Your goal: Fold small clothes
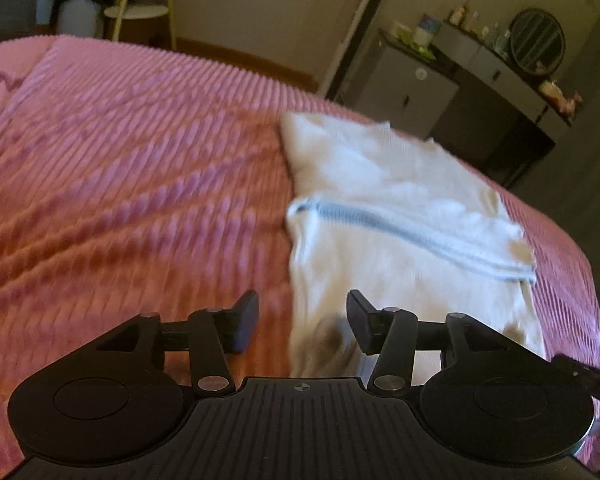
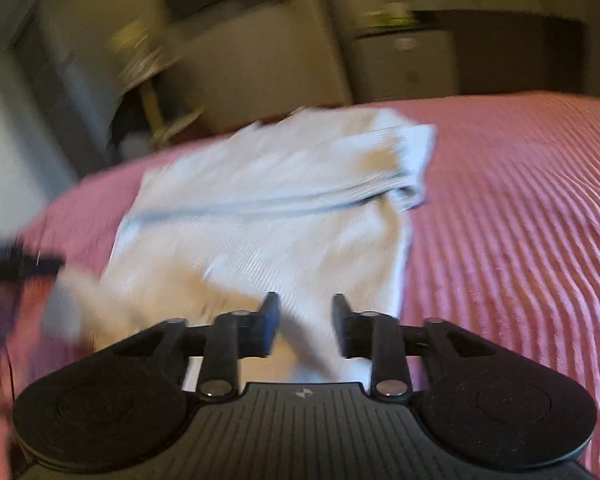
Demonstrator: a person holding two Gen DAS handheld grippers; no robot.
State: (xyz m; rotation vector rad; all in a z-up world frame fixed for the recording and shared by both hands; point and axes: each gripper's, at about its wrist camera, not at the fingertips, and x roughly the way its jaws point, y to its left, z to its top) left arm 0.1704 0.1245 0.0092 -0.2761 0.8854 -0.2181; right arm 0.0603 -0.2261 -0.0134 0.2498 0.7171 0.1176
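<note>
where gripper gapes, folded garment just beyond

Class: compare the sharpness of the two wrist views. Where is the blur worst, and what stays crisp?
Left wrist view: bedspread and white garment mildly smeared, gripper crisp. Right wrist view: heavier blur, background furniture streaked, garment soft, gripper sharp. Both bend straight lines, fisheye style.
</note>
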